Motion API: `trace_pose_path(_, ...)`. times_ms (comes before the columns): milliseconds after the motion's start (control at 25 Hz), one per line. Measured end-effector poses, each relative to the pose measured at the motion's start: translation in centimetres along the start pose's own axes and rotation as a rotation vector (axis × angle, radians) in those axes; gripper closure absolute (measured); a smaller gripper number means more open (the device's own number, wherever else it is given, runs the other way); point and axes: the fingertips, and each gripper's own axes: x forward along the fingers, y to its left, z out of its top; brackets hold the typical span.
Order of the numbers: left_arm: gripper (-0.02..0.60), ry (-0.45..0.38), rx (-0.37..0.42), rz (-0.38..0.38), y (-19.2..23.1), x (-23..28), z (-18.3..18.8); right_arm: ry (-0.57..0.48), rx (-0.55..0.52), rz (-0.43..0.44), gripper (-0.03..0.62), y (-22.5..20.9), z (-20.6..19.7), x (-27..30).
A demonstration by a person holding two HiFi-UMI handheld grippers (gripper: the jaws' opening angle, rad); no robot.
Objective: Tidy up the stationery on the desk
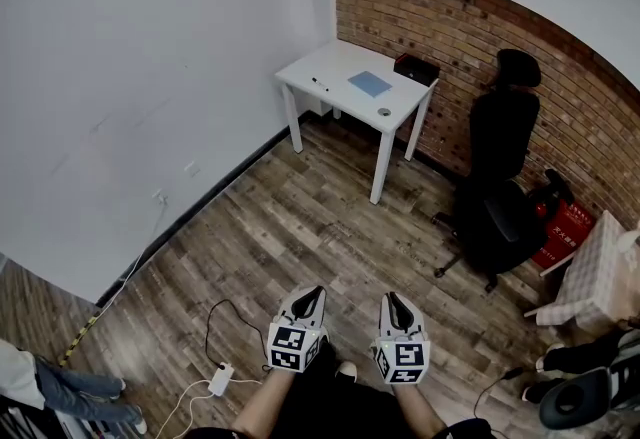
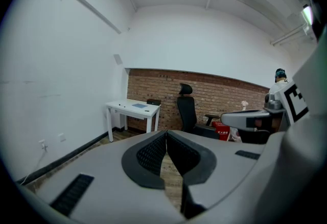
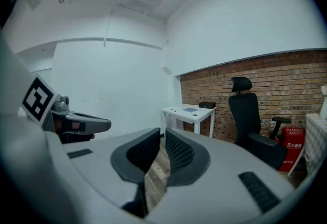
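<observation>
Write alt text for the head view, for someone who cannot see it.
Looking down, a person holds the left gripper and right gripper, both shut and empty, over a wooden floor, facing a white desk in the far corner. On the desk lie a blue sheet, a pen and a black box; a black office chair stands by a brick wall.

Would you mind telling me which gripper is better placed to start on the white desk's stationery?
Neither clearly: left gripper and right gripper are side by side, jaws shut and empty, far from the white desk. Left slightly suits the pen.
</observation>
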Motion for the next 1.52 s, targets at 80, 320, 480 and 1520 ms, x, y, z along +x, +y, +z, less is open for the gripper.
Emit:
trace_pose_path(80, 0.566, 0.003, -0.008, 0.006, 0.4, 0.6, 0.0, 0.008, -0.001, 0.005, 0.569, -0.2, -0.2, 0.6)
trace_pose_path(320, 0.566, -0.008, -0.002, 0.001, 1.6, 3.8, 1.0, 0.018, -0.001, 0.006, 0.569, -1.1, -0.3, 3.5)
trace_pose_path(480, 0.566, -0.014, -0.001, -0.012, 3.0, 7.1, 2.0, 0.026, -0.003, 0.008, 0.569, -1.7, 0.1, 6.8)
trace_pose_path(1520, 0.566, 0.028, 0.01, -0.114, 18.7, 26.2, 9.9, 0.063, -0.012, -0.014, 0.569, -3.0, 6.3, 31.6)
